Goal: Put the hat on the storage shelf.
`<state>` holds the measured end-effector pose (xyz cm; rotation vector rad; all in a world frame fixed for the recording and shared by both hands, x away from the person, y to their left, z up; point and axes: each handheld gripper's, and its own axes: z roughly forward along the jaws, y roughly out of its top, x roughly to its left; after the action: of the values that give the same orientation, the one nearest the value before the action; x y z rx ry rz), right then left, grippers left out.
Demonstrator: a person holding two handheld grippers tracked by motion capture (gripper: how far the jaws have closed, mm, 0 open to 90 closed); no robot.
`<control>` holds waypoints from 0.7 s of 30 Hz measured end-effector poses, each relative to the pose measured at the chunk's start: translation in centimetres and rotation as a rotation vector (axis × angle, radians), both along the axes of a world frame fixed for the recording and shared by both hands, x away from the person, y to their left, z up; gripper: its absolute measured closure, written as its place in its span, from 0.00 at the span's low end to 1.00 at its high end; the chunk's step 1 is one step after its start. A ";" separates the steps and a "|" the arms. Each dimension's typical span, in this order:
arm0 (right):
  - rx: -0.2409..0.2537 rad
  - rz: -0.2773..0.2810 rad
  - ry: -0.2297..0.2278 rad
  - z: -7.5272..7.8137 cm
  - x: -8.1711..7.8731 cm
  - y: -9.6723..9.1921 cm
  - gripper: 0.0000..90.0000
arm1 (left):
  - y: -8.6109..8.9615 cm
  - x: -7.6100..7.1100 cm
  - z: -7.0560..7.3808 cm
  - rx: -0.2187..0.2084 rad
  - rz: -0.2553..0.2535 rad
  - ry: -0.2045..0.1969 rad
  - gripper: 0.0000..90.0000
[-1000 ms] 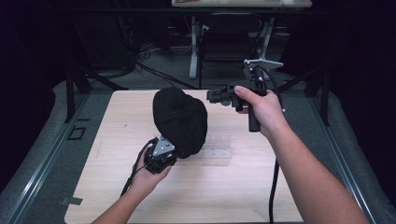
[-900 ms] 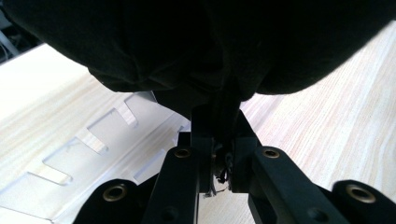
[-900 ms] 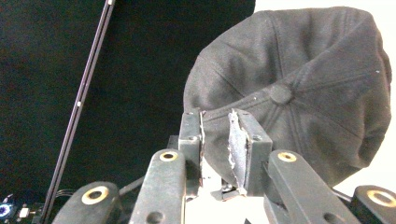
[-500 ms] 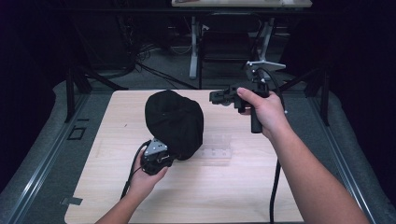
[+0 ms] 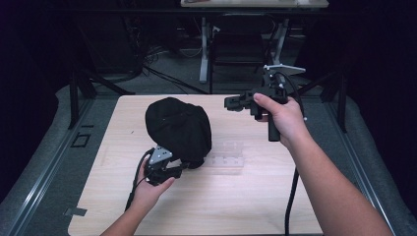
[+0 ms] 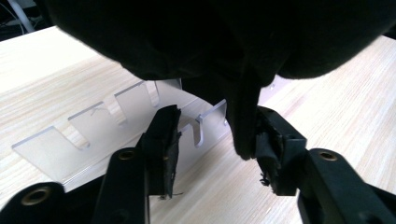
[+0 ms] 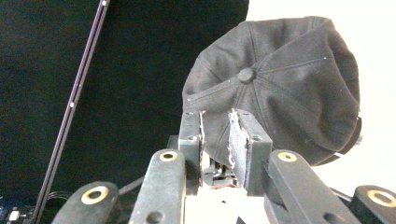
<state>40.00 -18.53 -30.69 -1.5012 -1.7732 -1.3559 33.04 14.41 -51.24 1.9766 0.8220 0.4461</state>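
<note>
A black cap [image 5: 179, 128] rests over a clear acrylic stand [image 5: 227, 158] in the middle of the wooden table [image 5: 236, 206]. My left gripper [image 5: 185, 167] sits at the cap's near lower edge, and its jaws have just been opening. In the left gripper view a hanging fold of the cap [image 6: 243, 116] lies between the parted jaws of that gripper [image 6: 215, 133], against the right pad, which does not press on it. My right gripper [image 5: 229, 103] hovers right of the cap and points at it. Its jaws [image 7: 215, 122] stand a little apart with nothing between them, the cap [image 7: 280, 84] beyond.
The slotted clear stand [image 6: 93, 135] reaches out to the right of the cap. Beyond the table's far edge are desk legs [image 5: 204, 49] and cables on a dark floor. A metal rail [image 5: 44, 182] runs along the left side.
The left gripper's jaws have opened off the cap's edge. The cap has shifted slightly to the left on the stand. The right gripper has stayed where it was.
</note>
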 end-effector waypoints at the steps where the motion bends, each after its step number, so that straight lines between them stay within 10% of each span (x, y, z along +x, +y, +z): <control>1: -0.002 0.000 -0.001 0.0 0.0 0.0 0.83 | 0.0 0.0 0.0 -0.002 0.002 -0.005 0.57; 21: -0.137 -0.044 -0.073 -2.7 -2.8 -1.2 0.82 | 1.9 -1.8 -0.8 -0.006 0.016 0.012 0.44</control>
<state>37.25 -19.71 -33.37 -1.5900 -1.9234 -1.3497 31.19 16.27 -52.03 1.9698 0.8460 0.4407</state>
